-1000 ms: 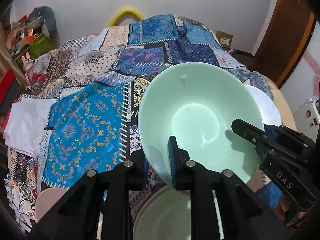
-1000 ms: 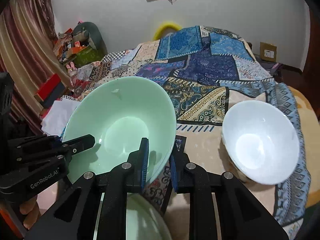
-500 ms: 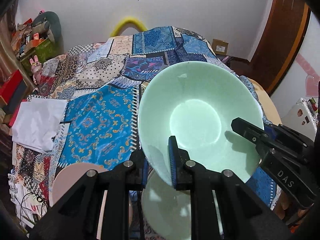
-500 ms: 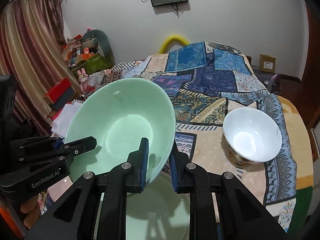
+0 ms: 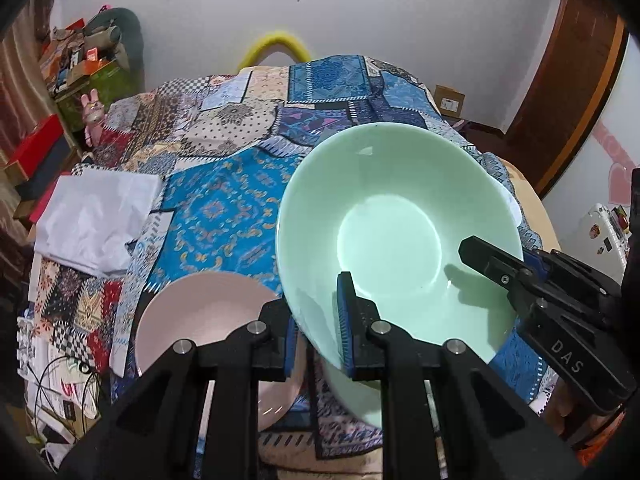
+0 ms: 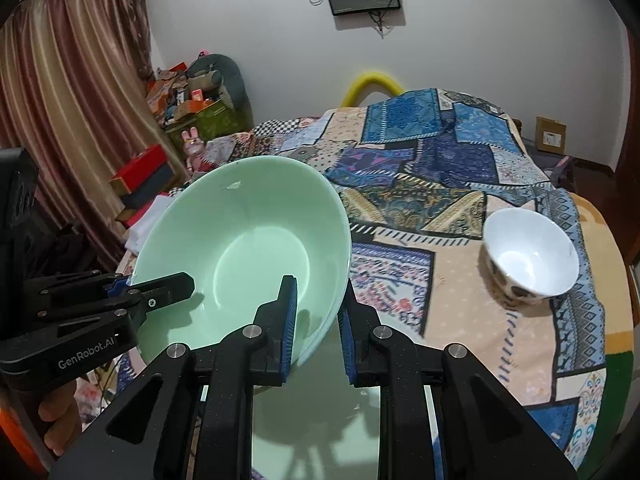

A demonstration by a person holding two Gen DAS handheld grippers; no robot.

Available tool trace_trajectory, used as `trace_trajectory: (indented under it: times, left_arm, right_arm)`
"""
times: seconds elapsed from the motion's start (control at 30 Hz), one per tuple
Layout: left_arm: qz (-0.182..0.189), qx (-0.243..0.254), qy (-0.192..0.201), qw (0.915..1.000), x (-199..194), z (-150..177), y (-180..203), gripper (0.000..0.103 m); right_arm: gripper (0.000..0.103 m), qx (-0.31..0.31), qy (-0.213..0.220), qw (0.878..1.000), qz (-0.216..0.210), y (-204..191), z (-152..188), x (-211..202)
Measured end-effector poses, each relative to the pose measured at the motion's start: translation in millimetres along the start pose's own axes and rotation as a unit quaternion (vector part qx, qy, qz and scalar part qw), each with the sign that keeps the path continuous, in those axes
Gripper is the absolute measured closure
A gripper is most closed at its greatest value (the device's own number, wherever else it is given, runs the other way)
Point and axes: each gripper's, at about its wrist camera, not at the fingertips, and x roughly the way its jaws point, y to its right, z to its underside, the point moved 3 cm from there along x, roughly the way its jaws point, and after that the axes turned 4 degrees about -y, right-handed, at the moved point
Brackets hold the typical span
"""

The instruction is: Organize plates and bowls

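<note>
With my left gripper (image 5: 316,336) and right gripper (image 6: 316,330) both clamped on the rim of the green bowl (image 5: 396,236), lifted above the bed's near edge, I judged I should keep it level and move both hands together.

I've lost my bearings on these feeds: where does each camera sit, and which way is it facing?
Left wrist: on the left gripper, looking down across the patchwork bed; its fingers clamp the green bowl's rim; the right gripper reaches in from the right; a pink plate lies below.
Right wrist: on the right gripper, same heading; the left gripper and a hand show at left; a white bowl stands right.
Shared: the green bowl, both grippers, bed.
</note>
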Motion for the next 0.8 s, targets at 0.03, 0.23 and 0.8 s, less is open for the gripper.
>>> trace_trajectory:
  times: [0.03, 0.23, 0.8]
  left_arm:
    - [-0.001, -0.002, 0.000, 1.0000, -1, 2, -4, 0.086]
    - [-0.013, -0.013, -0.002, 0.9998, -8, 18, -30, 0.086]
    - [-0.029, -0.062, -0.024, 0.9974, 2, 52, -103, 0.086]
  right_arm:
    - [0.085, -0.001, 0.000, 1.000, -0.001, -3, 1, 0]
    - [0.085, -0.012, -0.009, 1.000, -0.017, -26, 7, 11]
    - [0.085, -0.034, -0.056, 0.997, -0.047, -84, 27, 57]
